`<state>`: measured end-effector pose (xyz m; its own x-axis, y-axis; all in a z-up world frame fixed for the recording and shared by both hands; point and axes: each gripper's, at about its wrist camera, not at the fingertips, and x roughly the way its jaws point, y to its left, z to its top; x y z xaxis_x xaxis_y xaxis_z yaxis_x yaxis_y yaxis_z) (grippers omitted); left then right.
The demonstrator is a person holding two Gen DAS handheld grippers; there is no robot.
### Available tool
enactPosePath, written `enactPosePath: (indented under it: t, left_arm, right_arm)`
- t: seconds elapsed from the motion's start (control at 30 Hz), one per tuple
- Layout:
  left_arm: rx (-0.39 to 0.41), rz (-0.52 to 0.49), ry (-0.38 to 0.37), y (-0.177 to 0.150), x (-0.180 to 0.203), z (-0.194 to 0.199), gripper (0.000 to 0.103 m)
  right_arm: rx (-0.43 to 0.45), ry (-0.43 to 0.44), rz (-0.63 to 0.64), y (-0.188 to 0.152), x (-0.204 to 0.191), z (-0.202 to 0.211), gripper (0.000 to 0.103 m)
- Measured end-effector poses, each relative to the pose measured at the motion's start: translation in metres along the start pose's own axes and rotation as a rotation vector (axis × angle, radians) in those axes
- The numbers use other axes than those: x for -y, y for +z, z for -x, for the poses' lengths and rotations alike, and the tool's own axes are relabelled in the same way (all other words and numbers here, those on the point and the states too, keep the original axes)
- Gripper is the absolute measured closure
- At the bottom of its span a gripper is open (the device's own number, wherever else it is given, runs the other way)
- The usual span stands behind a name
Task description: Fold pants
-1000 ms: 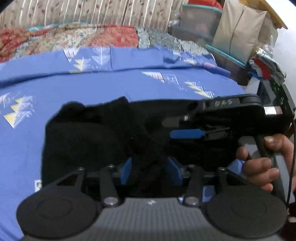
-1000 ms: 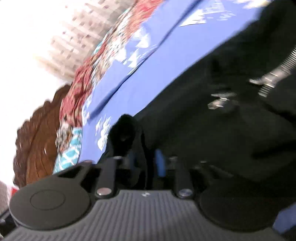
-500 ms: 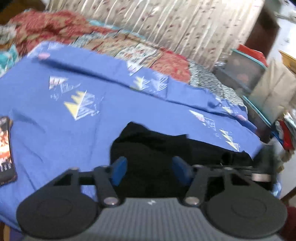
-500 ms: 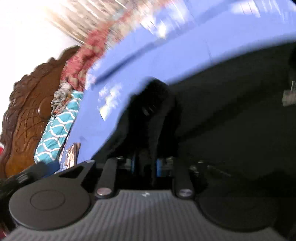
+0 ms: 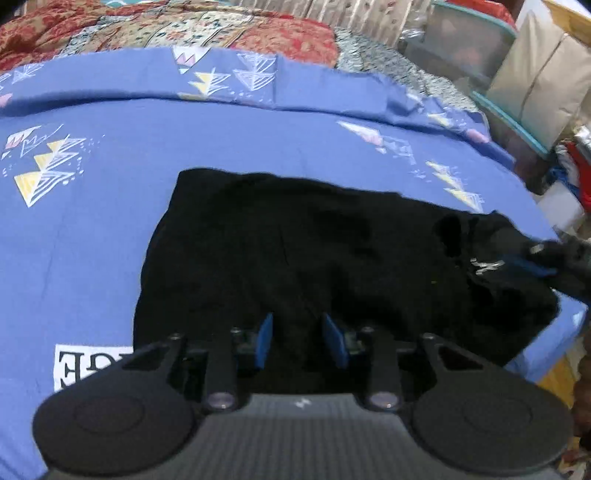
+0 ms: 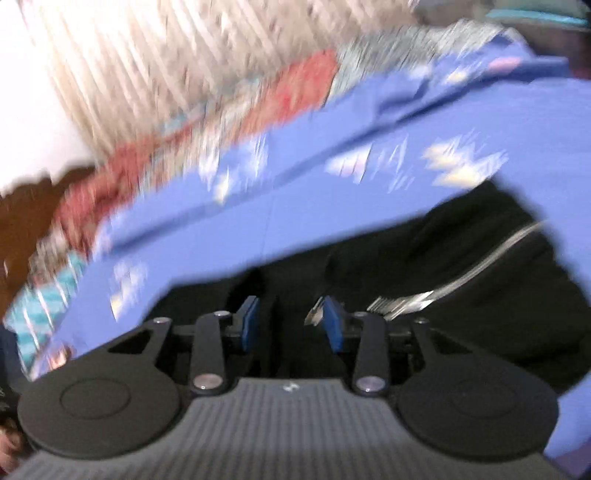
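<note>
The black pants lie folded into a compact rectangle on the blue patterned bedsheet. My left gripper hovers over their near edge. Its jaws are closing, with its blue pads a small gap apart and no fold pinched between them. At the pants' right end, my right gripper shows blurred, near a metal zipper. In the right wrist view the picture is smeared. There the right gripper has its jaws opening over the black pants, with only flat cloth under the gap. The zipper glints just right of the fingers.
A red and cream quilt lies behind the sheet. Storage bins and a beige bag stand past the bed's right edge. A white label shows on the sheet at the near left. A wooden headboard is far left.
A second ago both grippers were shut on folds of black cloth. The left let go, swung away and has come back over the pants with narrower jaws. The right has released its fold and lifted.
</note>
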<state>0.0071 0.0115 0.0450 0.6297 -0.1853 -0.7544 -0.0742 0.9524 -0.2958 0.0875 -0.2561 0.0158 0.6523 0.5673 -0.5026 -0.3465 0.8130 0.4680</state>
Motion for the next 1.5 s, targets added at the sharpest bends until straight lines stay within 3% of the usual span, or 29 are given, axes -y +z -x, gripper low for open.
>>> enactPosePath:
  t: [0.07, 0.17, 0.27, 0.43, 0.5, 0.53, 0.63, 0.67, 0.7, 0.73, 0.8, 0.87, 0.9, 1.0, 1.03, 1.07, 1.27, 1.3, 1.33, 1.37, 1.43, 1.5]
  left_arm:
    - [0.02, 0.036, -0.046, 0.007, -0.001, 0.016, 0.072]
    - [0.107, 0.037, -0.083, 0.026, 0.006, 0.03, 0.071]
    - [0.116, -0.012, -0.086, 0.042, 0.029, 0.017, 0.072]
    - [-0.001, -0.062, -0.13, 0.046, 0.063, -0.035, 0.072]
    - [-0.06, -0.149, -0.028, 0.036, 0.075, -0.067, 0.077]
    - [-0.045, -0.19, 0.007, 0.03, 0.078, -0.077, 0.079]
    - [-0.041, -0.211, 0.052, 0.031, 0.086, -0.083, 0.079]
    - [-0.054, -0.205, 0.06, 0.034, 0.089, -0.082, 0.079]
    - [-0.064, -0.204, 0.06, 0.038, 0.09, -0.08, 0.079]
    - [-0.071, -0.195, 0.048, 0.041, 0.089, -0.075, 0.078]
    - [-0.072, -0.121, -0.016, 0.052, 0.08, -0.054, 0.07]
    - [-0.013, -0.049, -0.076, 0.062, 0.069, -0.028, 0.049]
    - [0.035, -0.025, -0.1, 0.069, 0.067, -0.012, 0.046]
    - [0.081, -0.006, -0.159, 0.091, 0.072, 0.012, 0.028]
    - [0.076, -0.01, -0.182, 0.097, 0.077, 0.015, 0.014]
    - [0.069, -0.018, -0.2, 0.1, 0.082, 0.016, 0.006]
    - [-0.016, -0.188, -0.257, 0.106, 0.137, -0.003, 0.002]
    - [-0.029, -0.2, -0.259, 0.105, 0.142, -0.008, 0.002]
    - [-0.036, -0.204, -0.27, 0.103, 0.144, -0.012, 0.009]
    - [-0.038, -0.211, -0.279, 0.099, 0.148, -0.011, 0.039]
    - [-0.037, -0.238, -0.245, 0.096, 0.145, -0.012, 0.074]
    - [-0.01, -0.197, -0.249, 0.098, 0.127, -0.002, 0.079]
  right_arm:
    - [0.077, -0.032, 0.016, 0.006, 0.009, 0.025, 0.062]
    - [0.203, -0.183, 0.023, 0.013, 0.016, 0.037, 0.06]
    - [0.239, -0.278, -0.149, 0.013, 0.047, 0.036, 0.049]
    - [0.215, -0.291, -0.319, -0.009, 0.077, 0.024, 0.04]
    - [0.201, -0.262, -0.361, -0.017, 0.081, 0.02, 0.037]
    - [0.195, -0.241, -0.384, -0.019, 0.078, 0.019, 0.037]
    - [0.124, -0.145, -0.442, -0.028, 0.073, 0.023, 0.037]
    - [0.089, -0.12, -0.429, -0.03, 0.07, 0.015, 0.048]
    - [0.067, -0.129, -0.393, -0.029, 0.064, 0.015, 0.073]
    - [0.058, -0.164, -0.335, -0.028, 0.054, 0.013, 0.082]
    - [0.072, -0.177, -0.269, -0.022, 0.038, 0.017, 0.086]
    - [0.104, -0.161, -0.219, -0.015, 0.021, 0.026, 0.087]
    - [0.117, -0.15, -0.18, -0.014, 0.011, 0.031, 0.087]
    - [0.133, -0.122, -0.046, -0.012, -0.03, 0.032, 0.087]
    - [0.136, -0.119, -0.006, -0.011, -0.043, 0.028, 0.087]
    - [0.138, -0.116, 0.039, -0.012, -0.054, 0.027, 0.087]
    - [0.116, -0.097, 0.287, -0.025, -0.108, 0.014, 0.087]
    - [0.111, -0.085, 0.316, -0.028, -0.113, 0.015, 0.087]
    - [0.104, -0.069, 0.348, -0.03, -0.121, 0.013, 0.087]
    - [0.098, -0.05, 0.374, -0.033, -0.129, 0.014, 0.087]
    - [0.099, -0.01, 0.412, -0.037, -0.146, 0.014, 0.087]
    - [0.112, 0.002, 0.464, -0.039, -0.158, 0.014, 0.087]
